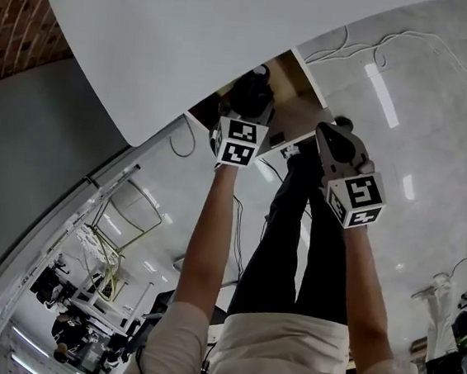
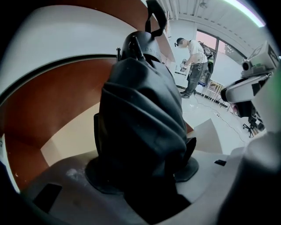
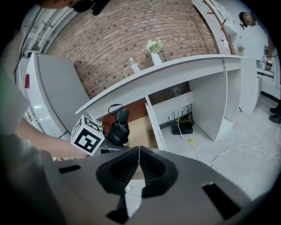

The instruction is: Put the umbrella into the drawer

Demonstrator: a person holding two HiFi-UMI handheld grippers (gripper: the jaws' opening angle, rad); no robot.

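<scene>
Over open drawer [image 2: 66, 140], umbrella [image 2: 140, 118]

Umbrella [image 2: 140, 118]: black, folded, fabric bunched in loose pleats, strap loop at the far end. It's clamped at the near end, tilted, with the strap end pointing into the drawer [image 2: 61, 145]. Drawer: pulled open, red-brown walls, light tan floor.

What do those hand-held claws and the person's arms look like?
The left gripper and right gripper are grey plastic tools with black rubber pads, ribbed on the right one. Each carries a white cube printed with black square markers. The person wears a pale short-sleeved top, forearms bare.
</scene>
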